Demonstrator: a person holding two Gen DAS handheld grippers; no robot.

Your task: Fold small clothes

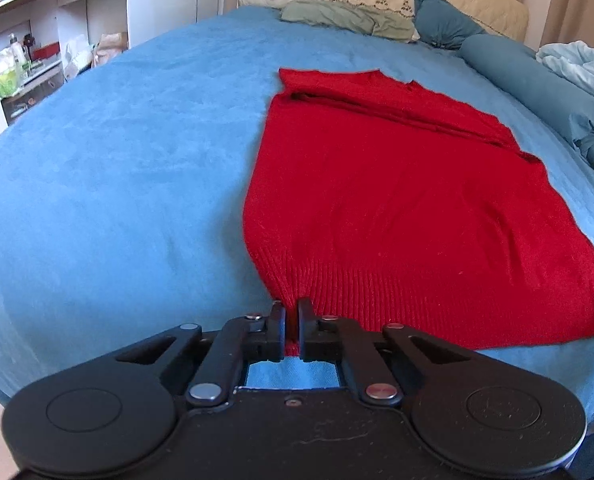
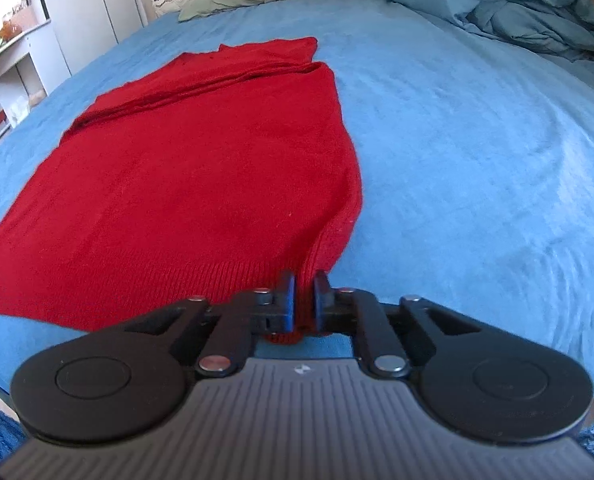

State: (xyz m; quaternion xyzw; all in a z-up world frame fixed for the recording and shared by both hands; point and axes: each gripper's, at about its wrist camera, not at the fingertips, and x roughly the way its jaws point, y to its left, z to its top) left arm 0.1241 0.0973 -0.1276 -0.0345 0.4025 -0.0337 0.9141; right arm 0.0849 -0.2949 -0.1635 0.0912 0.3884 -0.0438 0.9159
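Nearly flat red sweater, left gripper and right gripper clamped on hem corners — far sleeves seemingly tucked under

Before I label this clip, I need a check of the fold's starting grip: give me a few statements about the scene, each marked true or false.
1. The left gripper is shut on the red sweater at its ribbed hem. True.
2. The right gripper hangs open above the cloth. False: it is shut on the hem's other corner.
3. The sweater lies on a blue bedspread. True.
4. The sweater is crumpled in a heap. False: it lies spread flat, its far end folded over.
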